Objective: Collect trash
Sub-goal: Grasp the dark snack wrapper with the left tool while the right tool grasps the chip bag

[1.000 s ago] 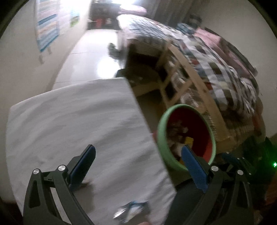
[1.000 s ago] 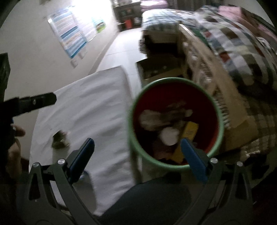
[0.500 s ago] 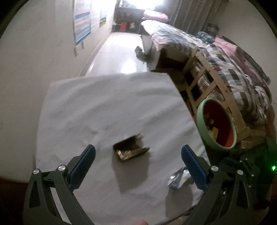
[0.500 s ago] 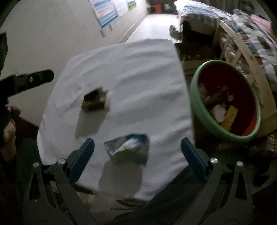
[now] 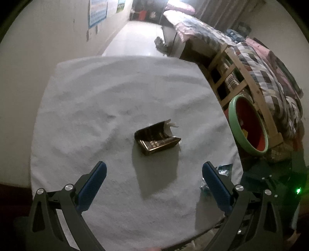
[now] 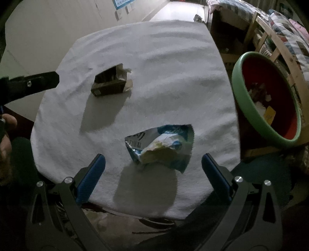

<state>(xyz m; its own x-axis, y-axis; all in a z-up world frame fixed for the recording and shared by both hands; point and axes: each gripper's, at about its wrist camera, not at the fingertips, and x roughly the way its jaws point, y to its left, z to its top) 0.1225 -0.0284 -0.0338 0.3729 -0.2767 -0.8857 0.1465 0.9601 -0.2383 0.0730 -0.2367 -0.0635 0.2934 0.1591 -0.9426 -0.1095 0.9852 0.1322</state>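
Note:
A torn dark carton (image 5: 157, 139) lies on the white cloth-covered table (image 5: 96, 96), ahead of my open, empty left gripper (image 5: 153, 180). It also shows in the right wrist view (image 6: 112, 83). A crumpled blue and silver snack wrapper (image 6: 164, 147) lies near the table's front edge, just ahead of my open, empty right gripper (image 6: 153, 173); its edge peeks out behind the left gripper's right finger (image 5: 223, 170). A green-rimmed red bin (image 6: 268, 100) holding trash stands off the table's right edge, also in the left wrist view (image 5: 249, 125).
A wooden bed frame (image 5: 245, 77) with a checked quilt (image 5: 270, 71) runs along the right behind the bin. A wall with posters (image 5: 97, 11) is on the left. The left gripper's finger (image 6: 32, 85) reaches in from the left of the right wrist view.
Both grippers have swung left from the bin to the table and pulled back. The carton now sits ahead of the left gripper, the wrapper ahead of the right one.

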